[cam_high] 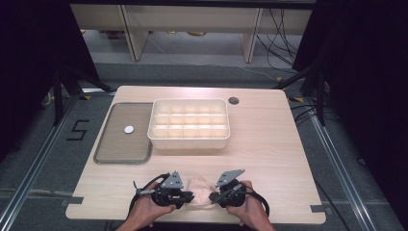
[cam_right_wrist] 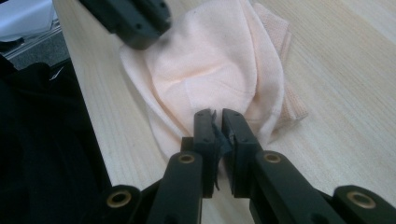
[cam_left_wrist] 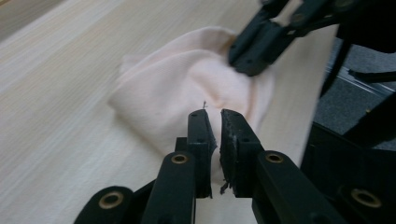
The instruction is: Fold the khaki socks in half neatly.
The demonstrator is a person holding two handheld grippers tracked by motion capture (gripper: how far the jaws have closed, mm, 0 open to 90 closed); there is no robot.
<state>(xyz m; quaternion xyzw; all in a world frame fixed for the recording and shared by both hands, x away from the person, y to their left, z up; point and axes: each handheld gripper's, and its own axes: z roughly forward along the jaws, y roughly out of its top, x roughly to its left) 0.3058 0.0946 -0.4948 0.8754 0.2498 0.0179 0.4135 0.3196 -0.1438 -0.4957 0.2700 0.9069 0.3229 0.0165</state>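
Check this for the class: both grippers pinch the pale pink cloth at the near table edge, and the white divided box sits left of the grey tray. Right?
Not quite. The white divided box sits right of the grey tray, as the high view shows. The left gripper and right gripper do pinch the pale pink cloth.

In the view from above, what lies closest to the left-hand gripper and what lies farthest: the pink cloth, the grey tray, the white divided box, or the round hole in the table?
From the left gripper:
1. Pink cloth, right beside it, between both grippers.
2. Grey tray, ahead on the left.
3. White divided box, ahead at centre; close to the tray's rank, hard to separate.
4. Round hole, far side, to the right.
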